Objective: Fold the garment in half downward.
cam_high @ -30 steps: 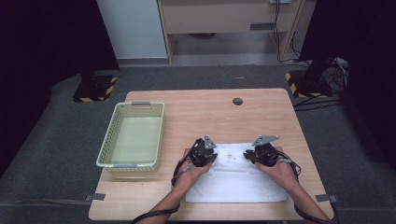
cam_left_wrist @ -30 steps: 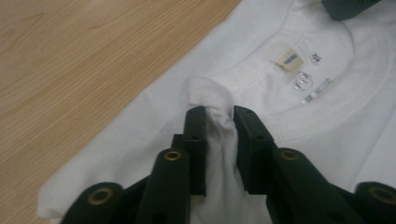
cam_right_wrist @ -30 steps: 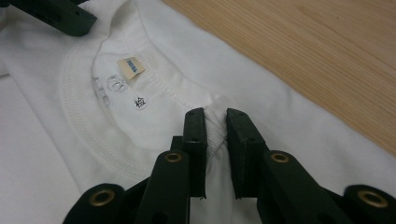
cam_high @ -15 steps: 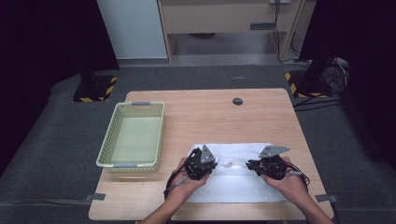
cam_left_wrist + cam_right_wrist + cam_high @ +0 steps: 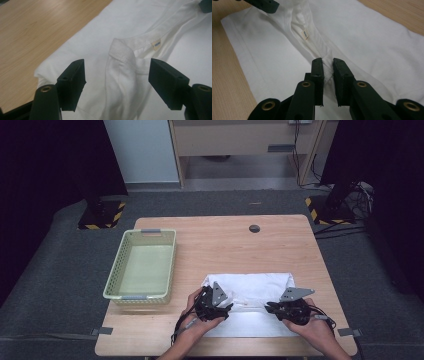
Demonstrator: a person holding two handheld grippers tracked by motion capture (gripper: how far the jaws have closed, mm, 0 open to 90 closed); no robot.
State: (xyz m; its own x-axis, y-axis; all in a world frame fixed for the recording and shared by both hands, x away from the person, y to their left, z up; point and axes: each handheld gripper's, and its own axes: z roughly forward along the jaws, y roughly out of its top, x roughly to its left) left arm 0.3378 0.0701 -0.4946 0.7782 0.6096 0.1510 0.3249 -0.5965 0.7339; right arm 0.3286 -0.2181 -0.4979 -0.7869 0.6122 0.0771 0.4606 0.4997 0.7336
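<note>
A folded white shirt (image 5: 250, 287) lies on the wooden table (image 5: 225, 242) near its front edge. My left gripper (image 5: 228, 306) rests over the shirt's left part. In the left gripper view its jaws (image 5: 117, 68) have just been opening and stand wide apart, with the ribbed collar (image 5: 122, 52) lying loose between them. My right gripper (image 5: 269, 306) is over the shirt's right part. The right gripper view shows it (image 5: 327, 62) shut on a pinch of the collar (image 5: 327, 71), below the small label (image 5: 304, 34).
A pale green plastic basket (image 5: 116, 270) stands on the left of the table. A round cable hole (image 5: 254, 228) sits near the far edge. Bare wood stretches between the shirt and the far edge. Dark carpet surrounds the table.
Both hands have drawn back toward the table's near edge, bringing the shirt's collar part with them. The left jaws have opened and let go of the collar; the right stays closed on it.
</note>
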